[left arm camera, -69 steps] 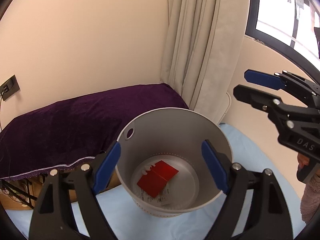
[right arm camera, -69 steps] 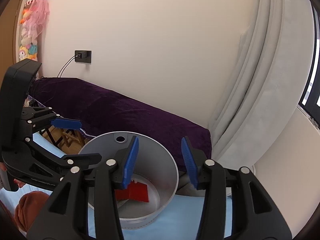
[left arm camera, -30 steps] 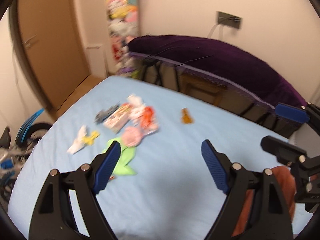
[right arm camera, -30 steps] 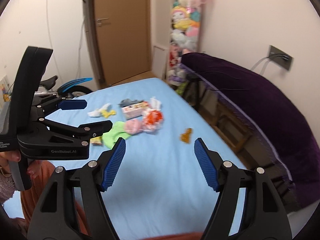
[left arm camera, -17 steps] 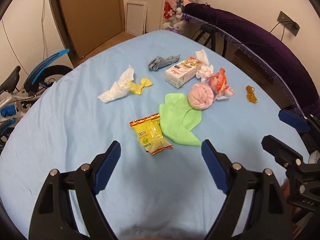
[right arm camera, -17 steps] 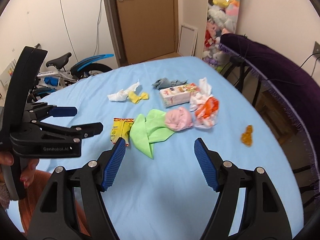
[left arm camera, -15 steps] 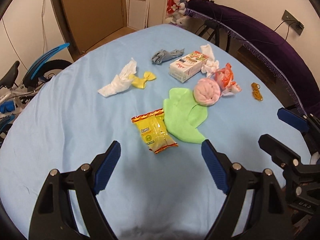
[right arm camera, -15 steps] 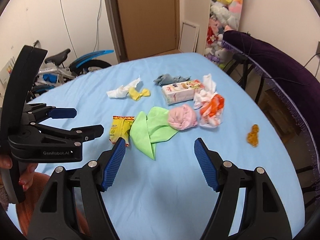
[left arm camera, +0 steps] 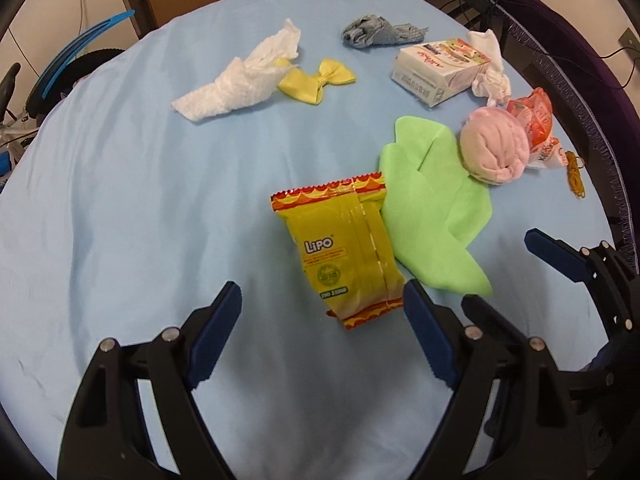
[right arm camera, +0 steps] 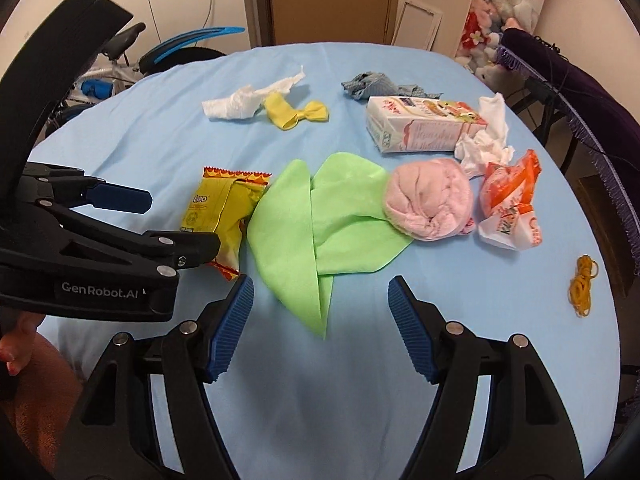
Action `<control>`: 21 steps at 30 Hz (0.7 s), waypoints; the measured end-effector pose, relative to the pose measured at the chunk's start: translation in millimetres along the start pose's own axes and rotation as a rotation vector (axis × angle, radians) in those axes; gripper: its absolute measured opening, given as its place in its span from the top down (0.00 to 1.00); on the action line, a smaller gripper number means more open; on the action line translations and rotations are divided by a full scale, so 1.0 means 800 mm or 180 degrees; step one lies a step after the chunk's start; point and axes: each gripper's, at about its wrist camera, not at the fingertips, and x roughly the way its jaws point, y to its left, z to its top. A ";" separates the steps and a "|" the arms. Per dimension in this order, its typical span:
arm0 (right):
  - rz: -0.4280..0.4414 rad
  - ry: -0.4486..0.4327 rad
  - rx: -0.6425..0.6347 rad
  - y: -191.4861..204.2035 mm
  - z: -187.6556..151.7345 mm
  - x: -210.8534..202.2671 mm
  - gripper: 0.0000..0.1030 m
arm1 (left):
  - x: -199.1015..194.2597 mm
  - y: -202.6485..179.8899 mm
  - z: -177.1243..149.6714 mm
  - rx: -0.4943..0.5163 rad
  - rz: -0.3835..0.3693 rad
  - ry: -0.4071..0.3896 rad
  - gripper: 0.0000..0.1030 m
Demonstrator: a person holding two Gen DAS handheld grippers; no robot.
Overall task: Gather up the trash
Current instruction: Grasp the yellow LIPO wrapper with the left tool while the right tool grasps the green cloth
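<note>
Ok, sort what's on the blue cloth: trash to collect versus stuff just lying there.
Likely trash:
- yellow snack wrapper
- orange wrapper
- white carton
- crumpled white tissue
- white paper towel

Probably just lying about:
- green cloth
- pink rolled cloth
- yellow bow
- grey rag
- rubber bands

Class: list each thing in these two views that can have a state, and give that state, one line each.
Left gripper: open, empty.
Right gripper: open, empty.
Yellow snack packet: lying flat.
Green cloth: folded, flat.
Pink cloth: balled up.
Carton: on its side.
White tissue: crumpled.
</note>
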 end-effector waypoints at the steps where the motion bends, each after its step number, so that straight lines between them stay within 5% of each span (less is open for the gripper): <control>1: 0.0009 0.0019 -0.0024 0.003 0.000 0.007 0.38 | 0.006 0.002 0.000 -0.0008 -0.0008 0.0038 0.20; 11: 0.0075 0.0186 -0.0271 0.016 0.000 0.040 0.90 | 0.038 -0.003 0.007 0.0127 -0.0001 0.0112 0.21; 14: 0.0125 0.0191 -0.0253 0.014 0.001 0.036 0.94 | 0.041 -0.006 0.007 0.0177 0.0037 0.0060 0.26; 17: 0.0142 0.0168 -0.0212 0.011 0.003 0.029 0.95 | 0.037 -0.006 0.011 0.0171 0.0024 -0.0036 0.49; 21: 0.0125 0.0118 -0.0198 0.011 0.004 0.016 0.96 | 0.034 0.003 0.011 0.0068 -0.0080 -0.0073 0.55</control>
